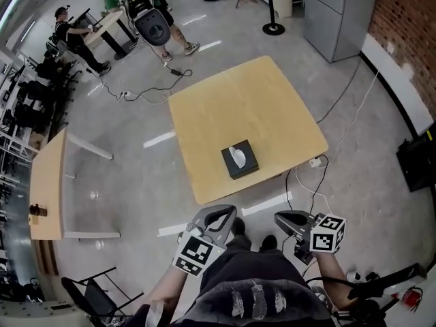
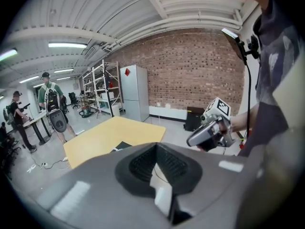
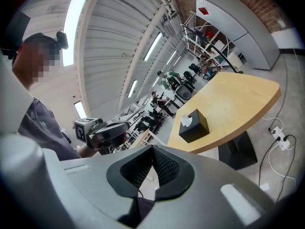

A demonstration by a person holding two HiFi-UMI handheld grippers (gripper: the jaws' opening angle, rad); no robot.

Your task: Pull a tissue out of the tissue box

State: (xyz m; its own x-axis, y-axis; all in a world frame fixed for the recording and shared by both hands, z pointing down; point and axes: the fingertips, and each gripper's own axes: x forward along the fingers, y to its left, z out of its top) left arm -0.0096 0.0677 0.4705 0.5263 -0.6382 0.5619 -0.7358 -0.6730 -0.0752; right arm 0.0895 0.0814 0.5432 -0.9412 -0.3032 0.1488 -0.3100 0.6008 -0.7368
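A black tissue box with a white tissue sticking out of its top stands near the front edge of the light wooden table. Both grippers hang short of that edge, close to the person's body and apart from the box. My left gripper has its jaws shut with nothing between them; in its own view only a corner of the box shows past the left gripper. My right gripper is shut and empty too. In the right gripper view the box lies ahead of the right gripper, up and to the right.
A second wooden table stands to the left, with a folding chair near it. Cables and a power strip lie on the floor by the table's right corner. People stand at a desk far back left. A grey cabinet and a brick wall are at the right.
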